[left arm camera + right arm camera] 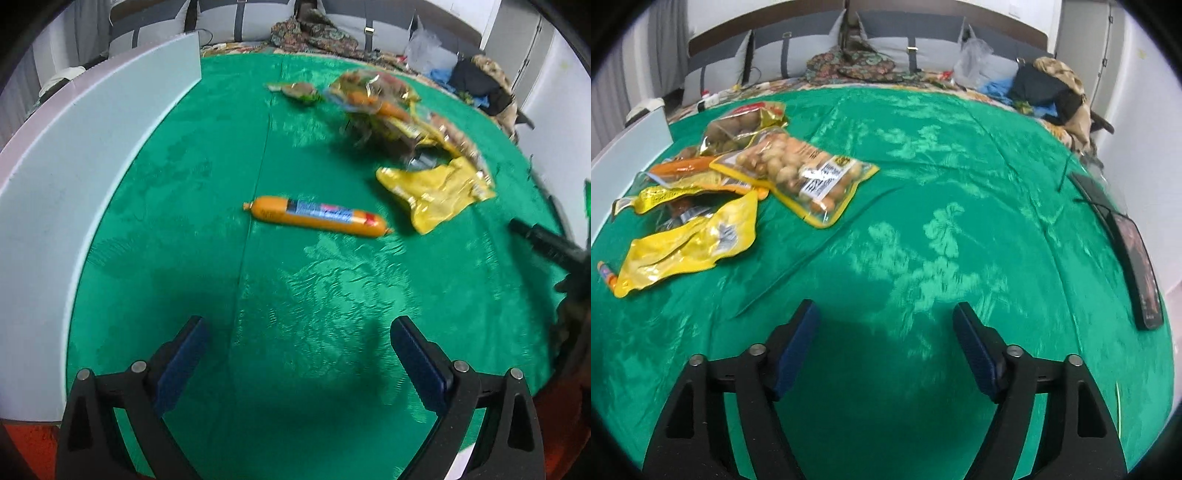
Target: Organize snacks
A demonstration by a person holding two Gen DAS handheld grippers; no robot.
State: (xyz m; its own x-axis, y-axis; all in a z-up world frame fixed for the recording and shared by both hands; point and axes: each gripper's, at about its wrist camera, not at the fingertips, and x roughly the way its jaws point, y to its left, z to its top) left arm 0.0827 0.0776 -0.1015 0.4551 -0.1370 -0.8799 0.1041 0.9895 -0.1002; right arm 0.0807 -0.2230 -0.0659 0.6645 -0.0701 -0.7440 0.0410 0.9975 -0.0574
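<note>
Nearest in the left wrist view, the left tongs (295,354) stand released and wide over bare green cloth (314,280), nothing between the blue pads. The right tongs (884,339) are likewise released and empty above the cloth, well clear of the snacks. Farther out from the left tongs lies a single orange sausage stick (317,216), flat and on its own, with a crumpled yellow pouch (436,194) just beside its right end. Beyond that the snack pile (373,110) sits jumbled; from the right wrist view it lies to the left, topped by a clear-fronted bag of round snacks (801,173) overlapping the other packets. A white board (74,166) stands along the left edge, and a dark flat tray (1134,254) rests at the far right. Sorting looks barely begun; the likely next move is the left tongs reaching forward to close across the sausage stick's width.
</note>
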